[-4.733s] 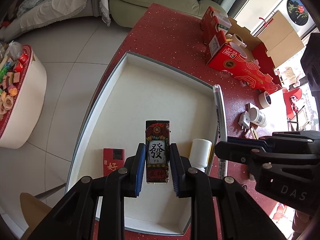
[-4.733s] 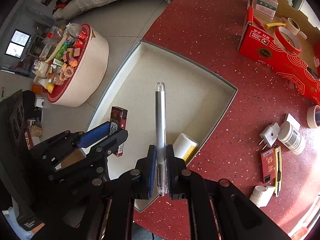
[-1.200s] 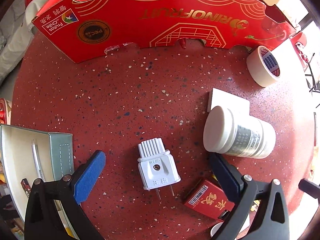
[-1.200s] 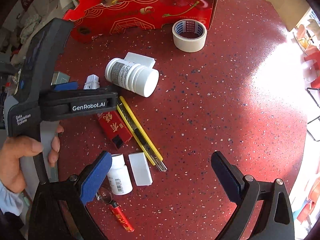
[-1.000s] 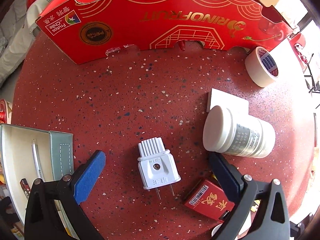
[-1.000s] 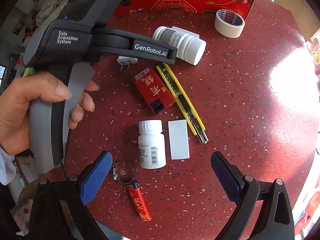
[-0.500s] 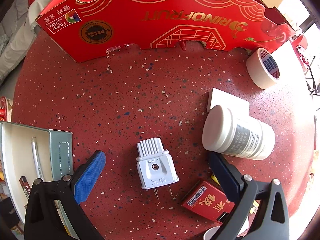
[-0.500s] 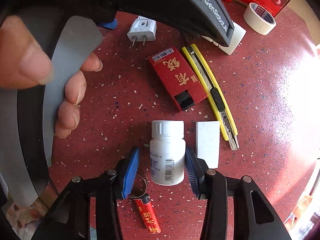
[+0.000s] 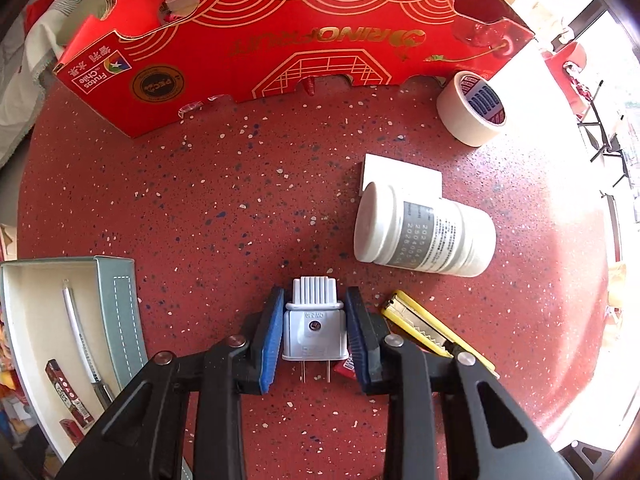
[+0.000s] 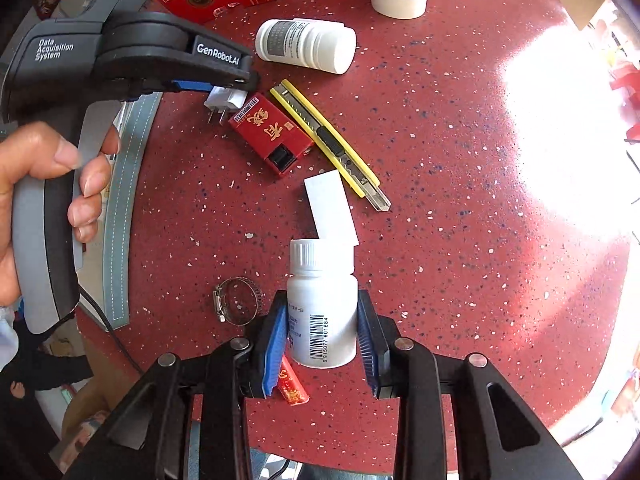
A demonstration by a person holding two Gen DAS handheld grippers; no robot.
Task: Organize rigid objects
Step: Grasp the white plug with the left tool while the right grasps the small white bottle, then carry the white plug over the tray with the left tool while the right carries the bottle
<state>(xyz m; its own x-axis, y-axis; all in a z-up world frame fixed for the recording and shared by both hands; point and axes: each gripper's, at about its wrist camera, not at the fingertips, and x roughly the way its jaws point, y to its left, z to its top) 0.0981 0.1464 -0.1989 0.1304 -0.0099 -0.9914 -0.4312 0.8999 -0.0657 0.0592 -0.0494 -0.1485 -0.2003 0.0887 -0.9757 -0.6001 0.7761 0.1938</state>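
Item, left gripper (image 9: 314,334): my jaws closing on the white plug adapter (image 9: 314,330), pads flat against its sides, prongs toward me, on the red table (image 9: 240,200). Item, right gripper (image 10: 322,340): jaws closing around the small white bottle (image 10: 322,304), gripped across its body so it cannot roll. Both judged bound for the tray (image 9: 116,304) beside them.

Right gripper (image 10: 322,340) closing on white bottle (image 10: 322,304); hose clamp (image 10: 237,300) left of bottle, white card (image 10: 330,208) above it, lighter (image 10: 294,390) partly beneath.
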